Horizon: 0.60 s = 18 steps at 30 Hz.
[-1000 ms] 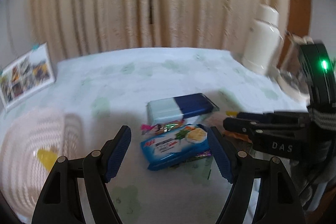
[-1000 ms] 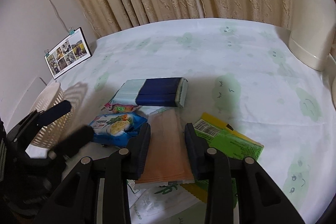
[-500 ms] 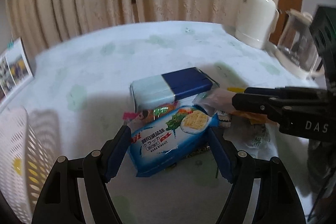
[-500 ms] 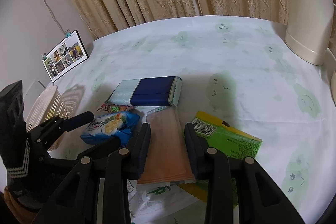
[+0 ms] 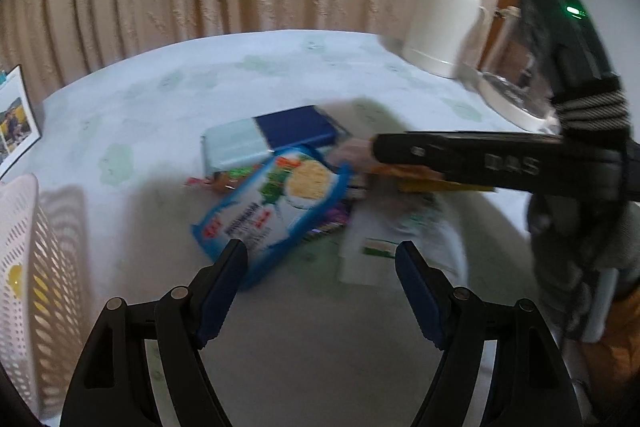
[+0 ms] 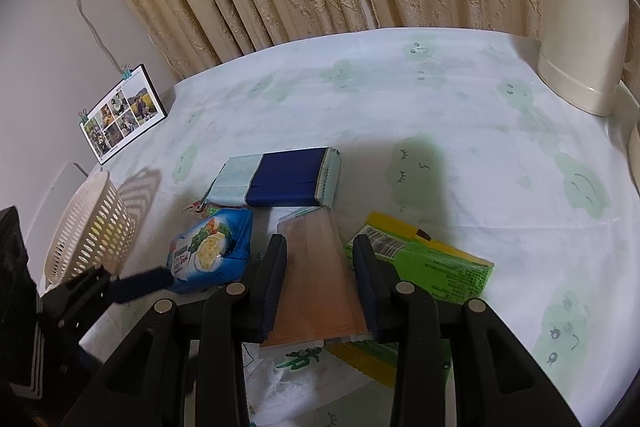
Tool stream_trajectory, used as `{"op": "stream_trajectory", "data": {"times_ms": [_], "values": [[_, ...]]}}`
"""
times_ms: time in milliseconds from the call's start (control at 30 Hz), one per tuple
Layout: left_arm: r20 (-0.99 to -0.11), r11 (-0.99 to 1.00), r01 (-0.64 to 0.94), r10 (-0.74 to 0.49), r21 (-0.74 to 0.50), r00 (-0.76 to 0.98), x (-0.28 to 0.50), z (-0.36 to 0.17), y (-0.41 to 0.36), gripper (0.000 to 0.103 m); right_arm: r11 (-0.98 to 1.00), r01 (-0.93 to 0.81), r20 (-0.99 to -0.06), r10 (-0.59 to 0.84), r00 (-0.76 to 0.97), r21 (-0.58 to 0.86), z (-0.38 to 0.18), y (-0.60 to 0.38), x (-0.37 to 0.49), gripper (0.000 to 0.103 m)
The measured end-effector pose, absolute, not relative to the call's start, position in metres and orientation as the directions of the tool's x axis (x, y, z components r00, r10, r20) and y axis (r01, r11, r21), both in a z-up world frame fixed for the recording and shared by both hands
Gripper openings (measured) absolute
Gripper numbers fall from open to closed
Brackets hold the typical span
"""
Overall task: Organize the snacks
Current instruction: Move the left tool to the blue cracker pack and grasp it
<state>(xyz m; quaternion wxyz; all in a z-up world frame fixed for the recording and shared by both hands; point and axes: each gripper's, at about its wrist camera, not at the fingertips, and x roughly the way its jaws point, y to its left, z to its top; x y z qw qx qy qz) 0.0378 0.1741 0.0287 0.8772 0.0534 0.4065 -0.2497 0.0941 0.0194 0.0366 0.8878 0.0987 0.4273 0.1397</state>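
**Plainly, two grippers, two packets**

Here the left gripper stands with its jaws wide apart, and the blue cracker packet lies just ahead of them, its near corner close by the left-hand pad. The packet's long axis runs slantwise, from near-left to far-right, so the jaws would meet it across a corner rather than square across its width (a turn of the wrist looks needed). The left gripper is clearly the nearer one to it.

The right gripper has its jaws drawn in on either side of the orange packet, which lies lengthwise between them; they look to be pinching it, though contact at the pads is hard to confirm. The white basket stands at the left edge of the table, near the cracker packet.

The left view is blurred, so print and edges are vague. The lower packets in the pile are largely covered, and the green box is partly hidden by the right finger.
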Motion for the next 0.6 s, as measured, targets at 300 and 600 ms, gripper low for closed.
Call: {"op": "stream_trajectory", "data": {"times_ms": [300,600], "values": [[-0.723,0.907,0.420,-0.318,-0.042,0.613,0.062,0.041,0.178,0.076,0.940,-0.157,-0.729,0.336,0.596,0.304,0.037,0.018,0.094,0.033],[-0.779,0.916,0.396,-0.290,-0.058,0.556,0.098,0.014,0.185,0.078,0.938,-0.156,-0.728,0.339,0.596,0.310,0.037,0.018,0.094,0.034]]}}
